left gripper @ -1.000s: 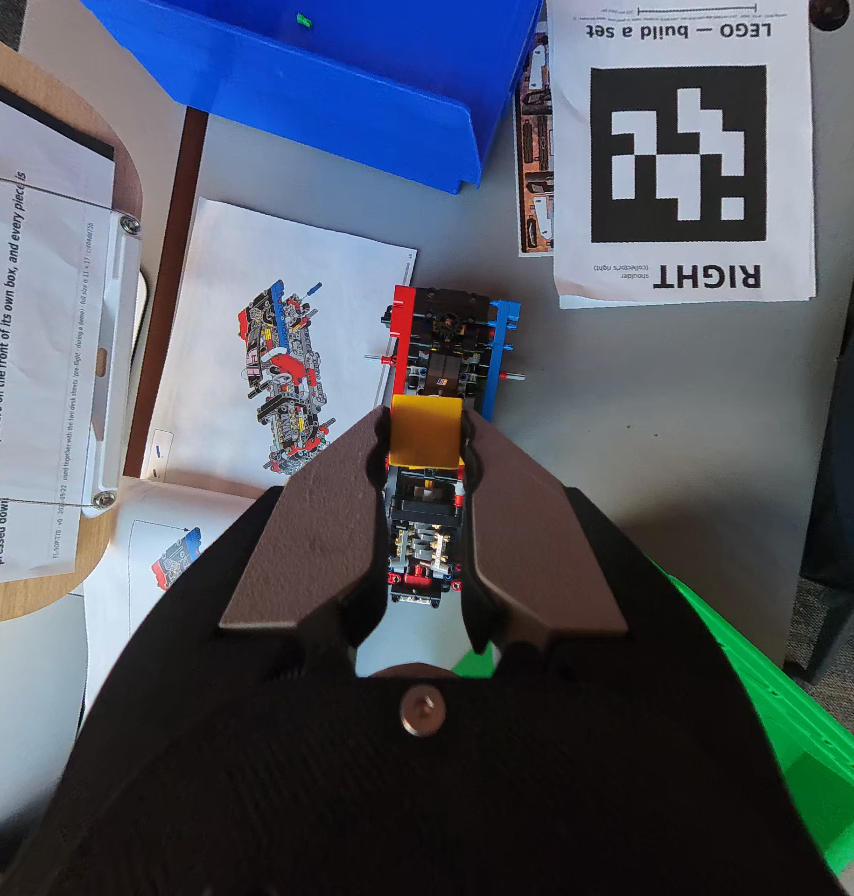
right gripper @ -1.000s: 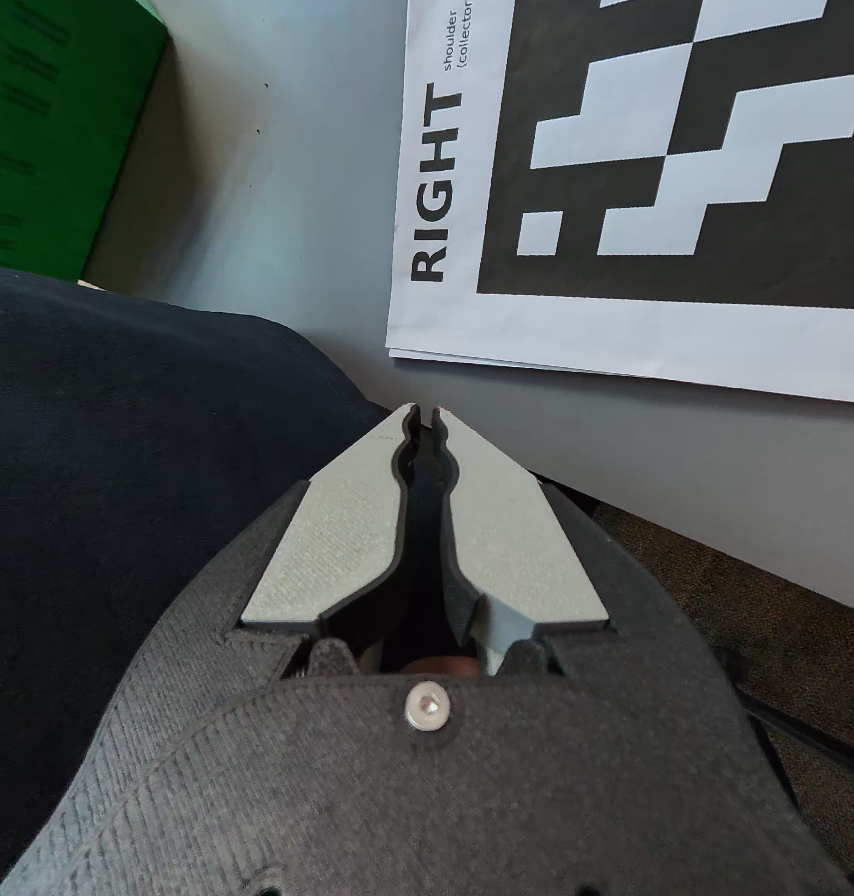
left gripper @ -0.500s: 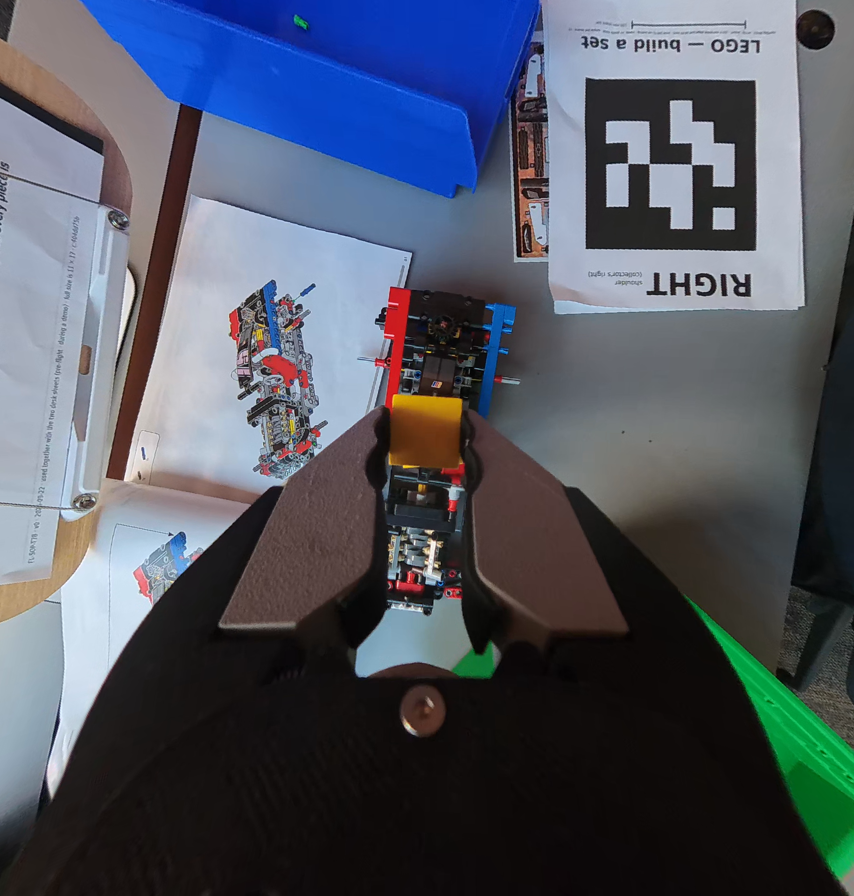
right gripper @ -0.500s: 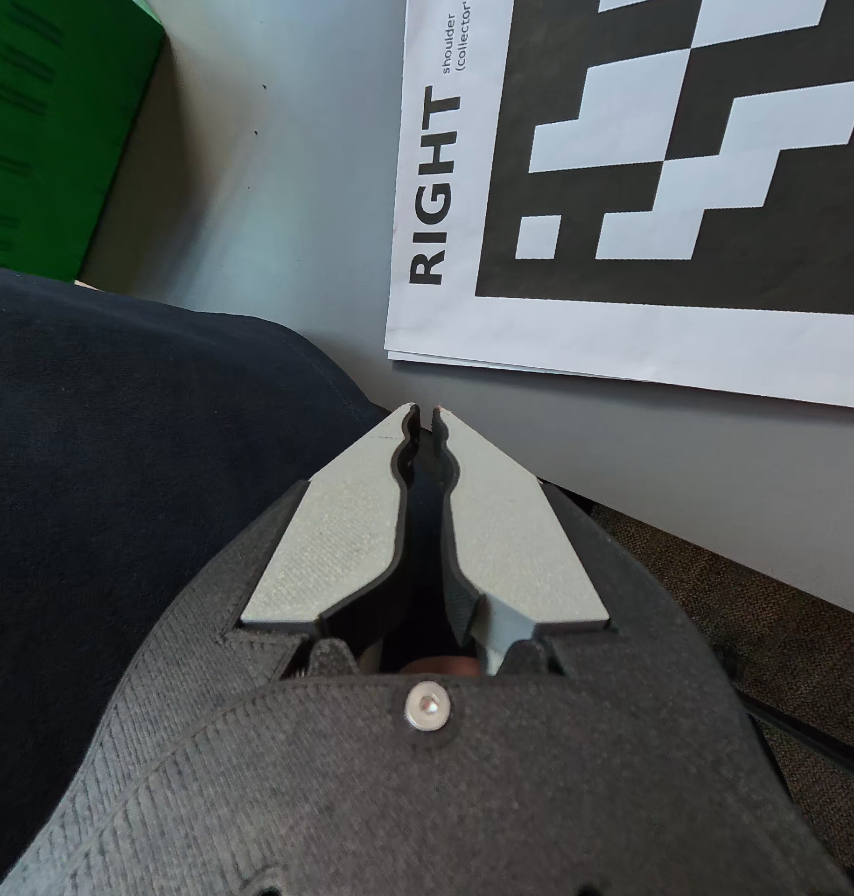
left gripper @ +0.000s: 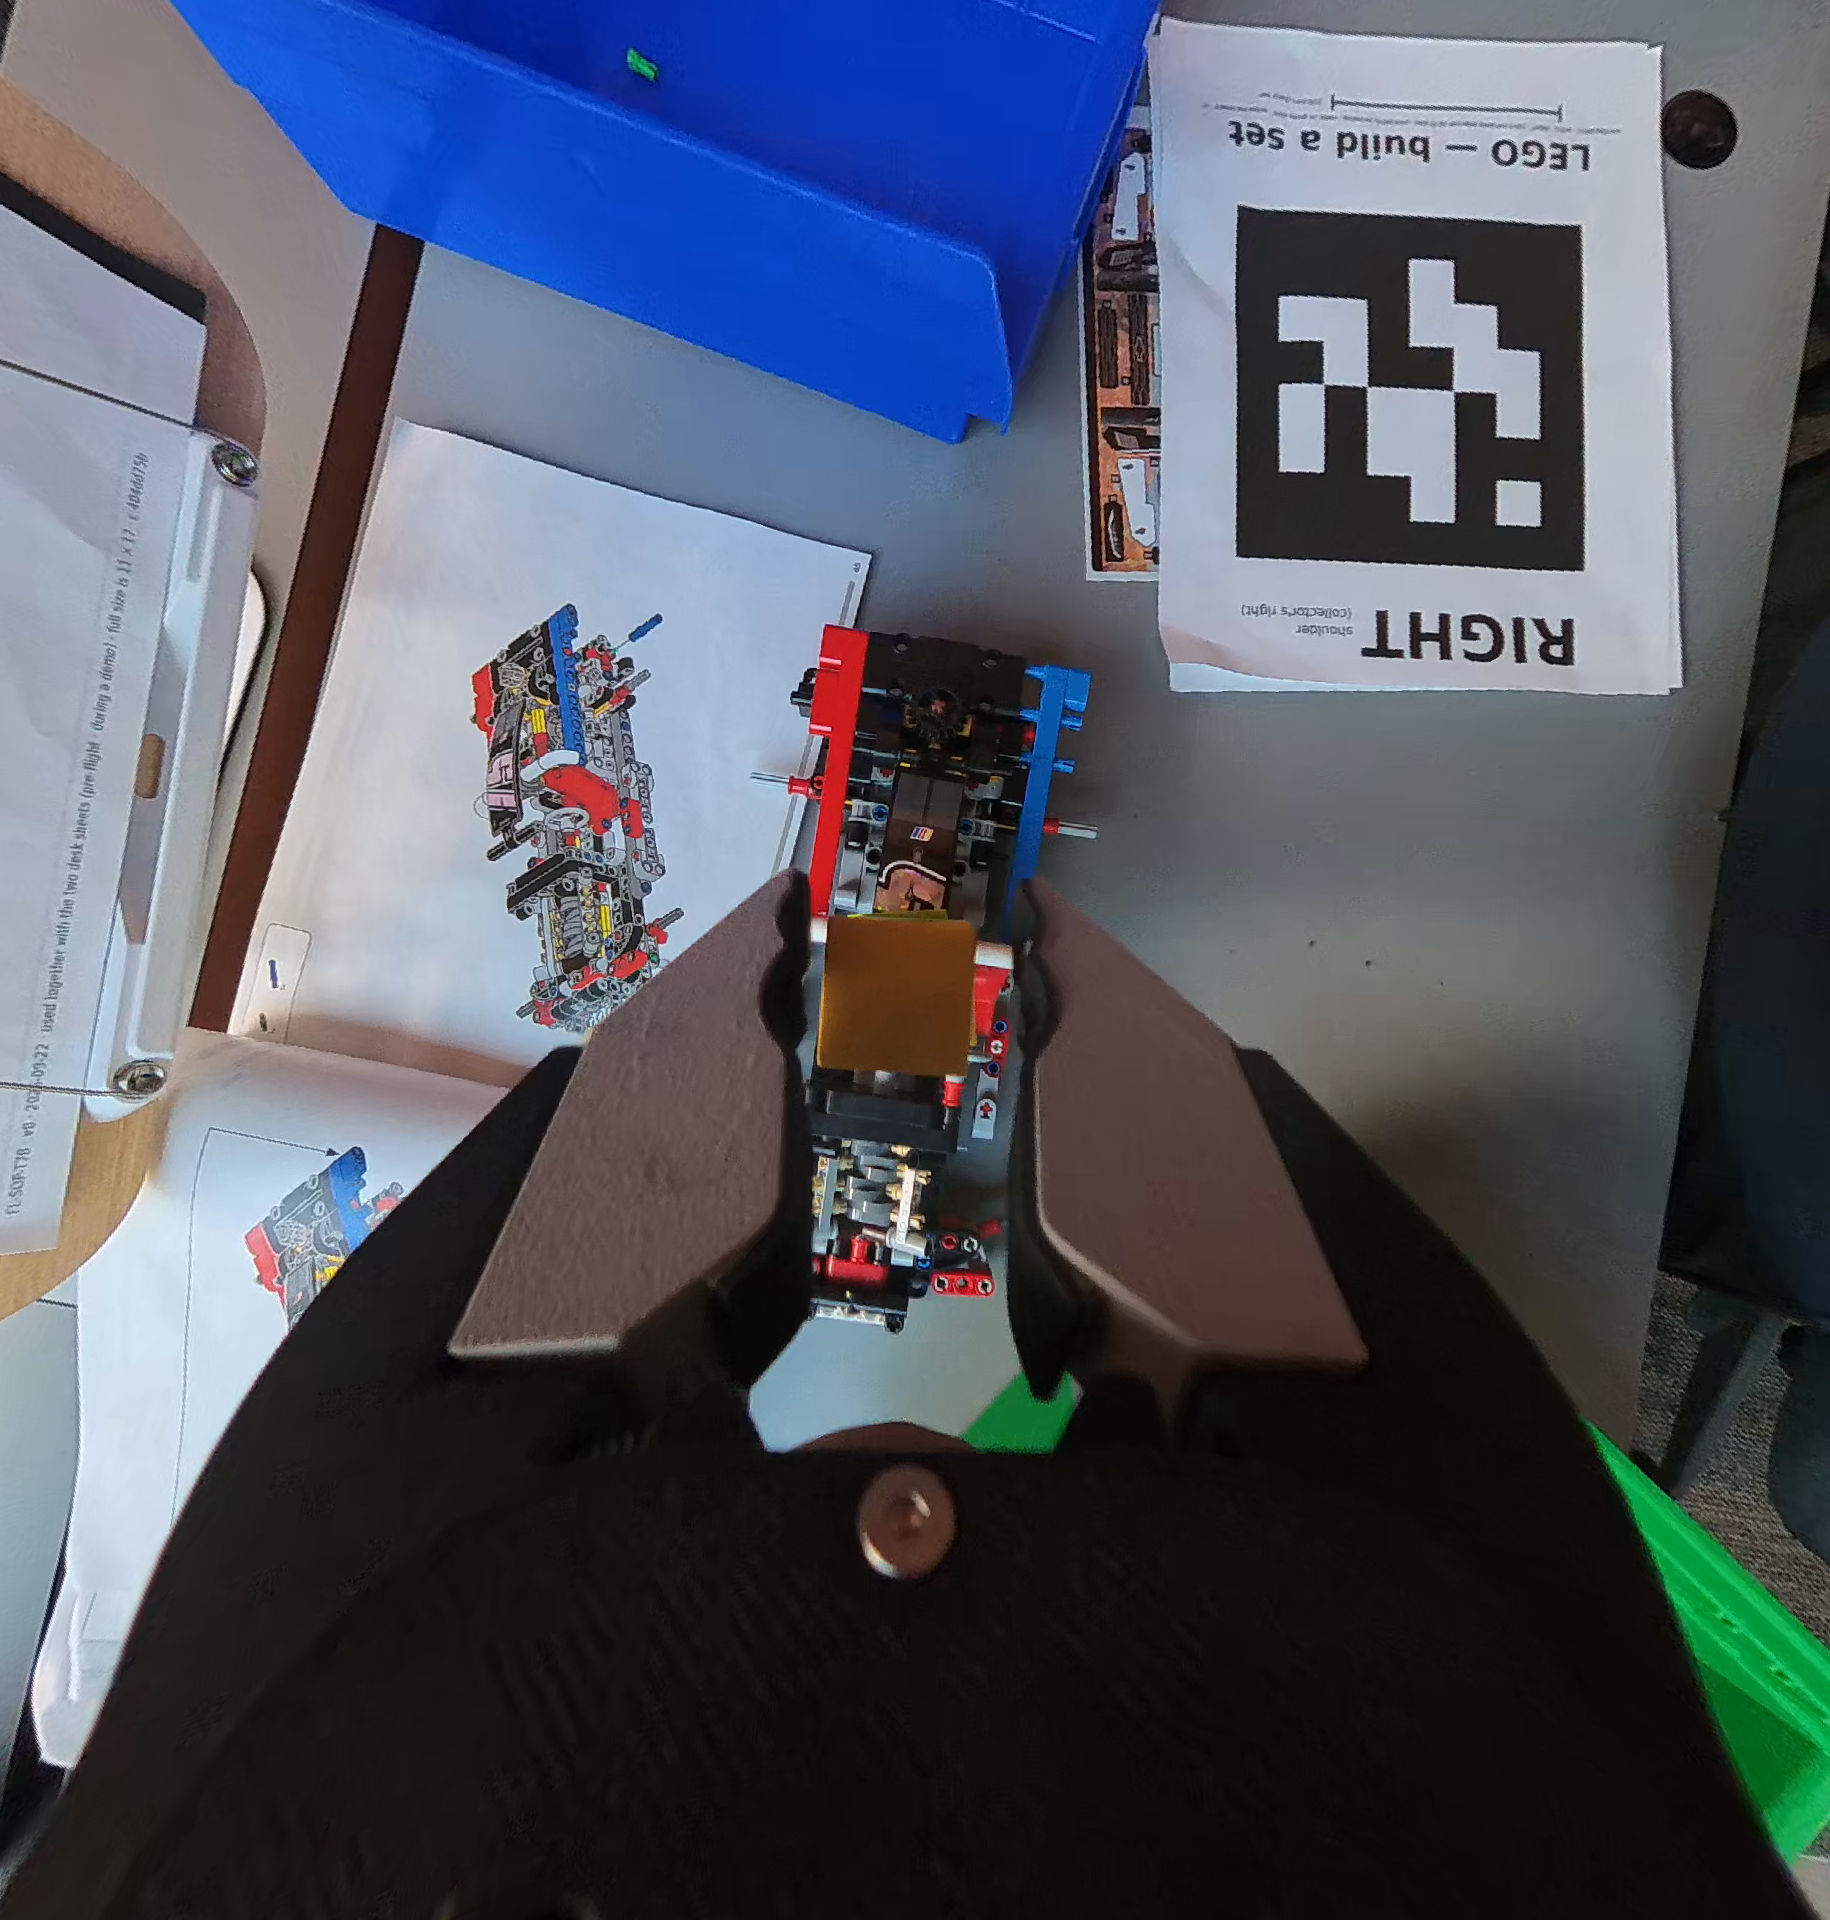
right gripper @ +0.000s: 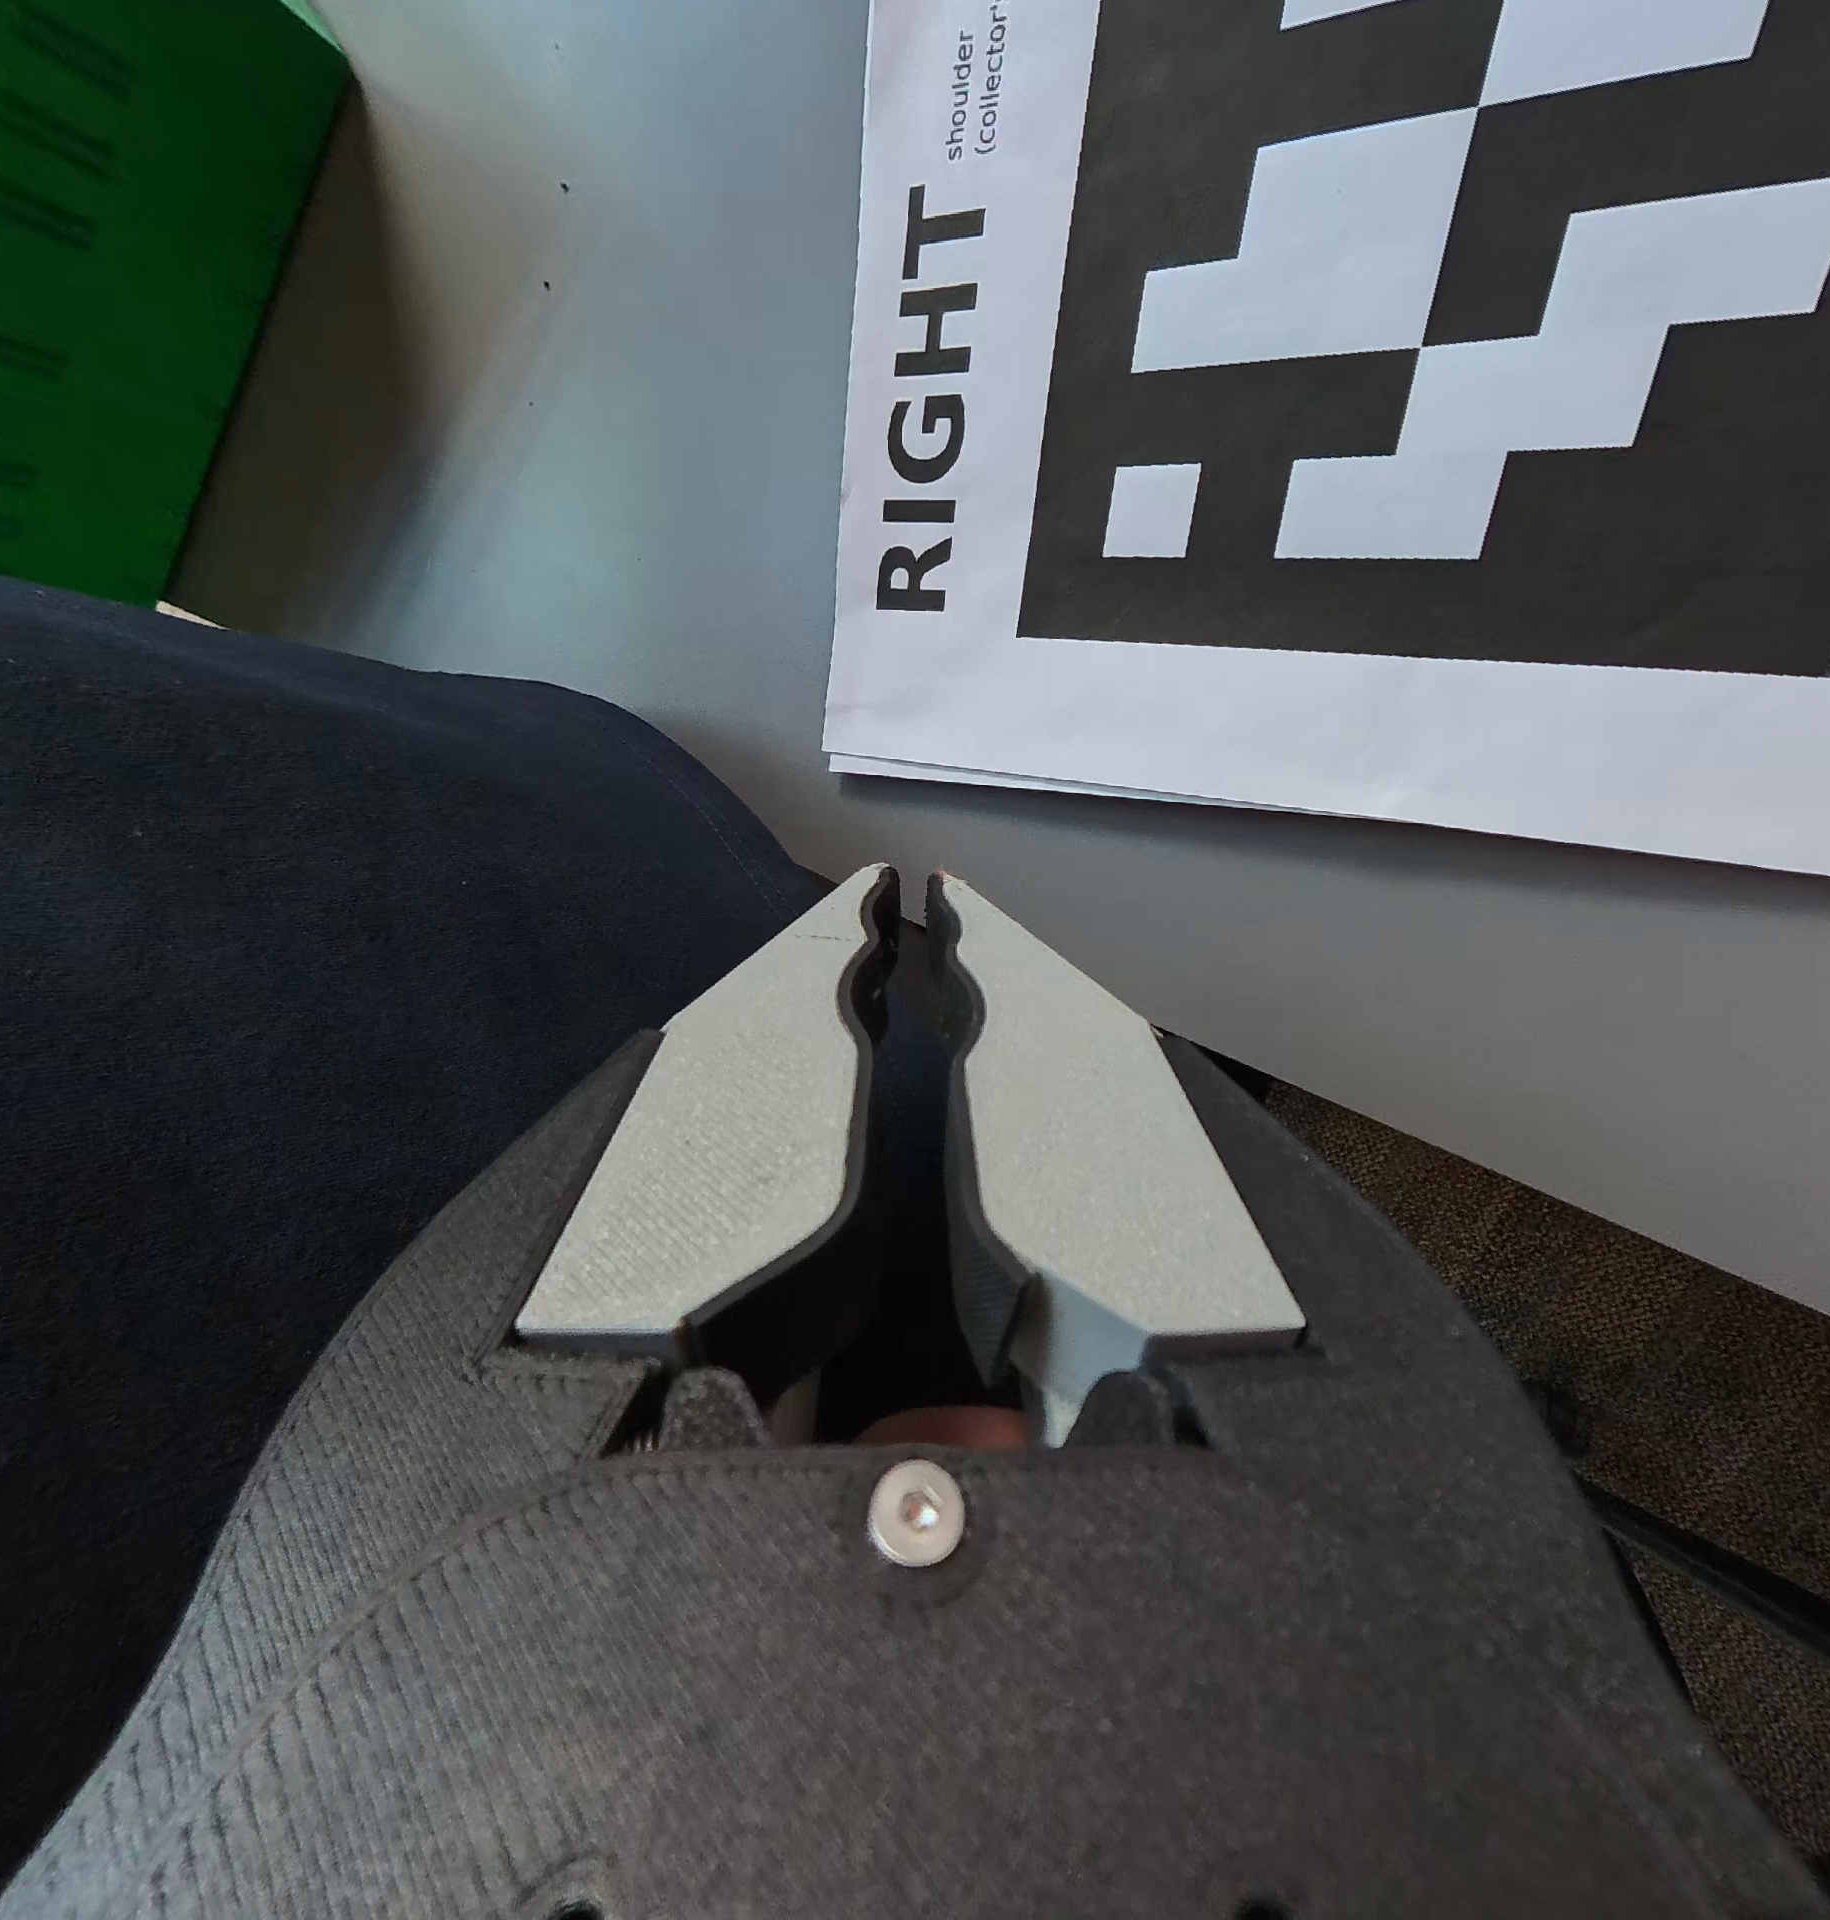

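Here the left hand-held gripper [left gripper: 906, 940] straddles the brick model [left gripper: 921, 935] unclamped; the right hand-held gripper [right gripper: 913, 883] is closed, empty.

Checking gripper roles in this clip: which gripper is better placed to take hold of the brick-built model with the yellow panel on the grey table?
Left, likely. The left gripper is open, its fingers straddling the model's yellow panel. The right gripper is shut at the table edge beside the marker sheet; the model is outside its view.

The left wrist view looks steeply down, high above the white paper sheet with a black-and-white square marker [left gripper: 1410, 384] on the grey bench [left gripper: 1306, 935]; the right wrist view faces the same sheet [right gripper: 1410, 707] low and close, from the bench's near edge.
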{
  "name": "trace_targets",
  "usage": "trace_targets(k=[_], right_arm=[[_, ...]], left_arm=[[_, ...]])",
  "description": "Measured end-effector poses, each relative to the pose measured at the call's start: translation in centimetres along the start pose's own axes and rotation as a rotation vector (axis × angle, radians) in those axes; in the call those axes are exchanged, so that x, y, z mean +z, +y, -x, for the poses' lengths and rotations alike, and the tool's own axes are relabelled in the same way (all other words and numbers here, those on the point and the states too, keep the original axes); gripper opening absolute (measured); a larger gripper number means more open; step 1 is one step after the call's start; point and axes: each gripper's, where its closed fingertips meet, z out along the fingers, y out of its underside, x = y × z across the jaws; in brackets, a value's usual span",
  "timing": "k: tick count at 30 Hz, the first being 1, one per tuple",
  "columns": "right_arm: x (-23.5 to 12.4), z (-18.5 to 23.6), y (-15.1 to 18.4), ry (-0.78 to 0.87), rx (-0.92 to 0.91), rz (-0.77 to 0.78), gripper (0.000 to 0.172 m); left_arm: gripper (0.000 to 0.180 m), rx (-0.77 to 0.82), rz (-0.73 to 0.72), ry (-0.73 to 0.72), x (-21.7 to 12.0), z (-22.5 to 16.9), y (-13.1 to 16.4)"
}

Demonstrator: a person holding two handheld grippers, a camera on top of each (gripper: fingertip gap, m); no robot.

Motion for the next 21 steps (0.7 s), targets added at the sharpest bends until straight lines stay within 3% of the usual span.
trace_targets(k=[6,14,18,21], right_arm=[[0.0,-0.1,0.1,0.001,0.007,-0.001,0.003],[0.2,0.2,0.0,-0.005,-0.009,0.016,0.003],[0.5,0.4,-0.2,-0.007,-0.020,0.026,0.003],[0.7,0.8,-0.4,-0.010,-0.038,0.035,0.003]], left_arm=[[0.042,-0.022,-0.073,-0.018,-2.5,0.7,-0.9],[0.051,-0.079,-0.244,-0.162,-12.8,4.6,-4.2],[0.051,-0.139,-0.252,-0.238,-15.5,5.2,-2.8],[0.050,-0.228,-0.209,-0.263,-15.0,4.3,0.1]])
